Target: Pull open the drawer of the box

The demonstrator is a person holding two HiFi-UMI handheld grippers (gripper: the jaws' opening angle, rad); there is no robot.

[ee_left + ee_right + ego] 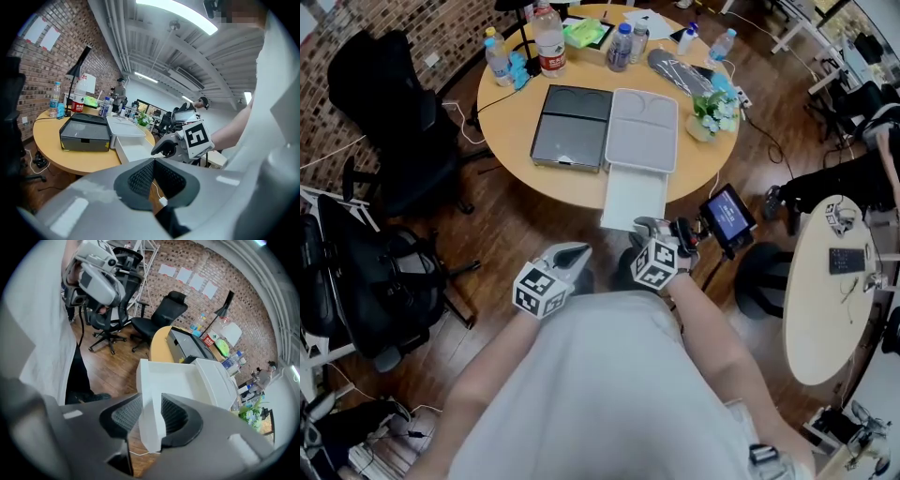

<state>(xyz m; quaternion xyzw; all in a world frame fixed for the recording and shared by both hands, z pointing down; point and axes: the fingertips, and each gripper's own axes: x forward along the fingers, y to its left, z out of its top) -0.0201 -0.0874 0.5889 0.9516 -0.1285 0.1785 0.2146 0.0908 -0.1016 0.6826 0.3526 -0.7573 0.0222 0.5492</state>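
Note:
A light grey box [643,129] lies on the round wooden table [511,141]. Its white drawer [634,199] is pulled well out past the table's edge. My right gripper [649,228] is at the drawer's front. In the right gripper view that front wall [151,420] stands between the jaws of the right gripper [152,405], with both pads against it. My left gripper [573,254] hangs over the floor to the left of the drawer, touching nothing. In its own view the left gripper [153,161] has its tips together and holds nothing. The drawer [135,151] shows beyond it.
A dark grey box [573,127] sits beside the light one. Bottles [547,39], a small plant [713,111] and clutter crowd the table's far side. Black office chairs [389,112] stand at left. A white side table [825,300] is at right. Wooden floor lies under the drawer.

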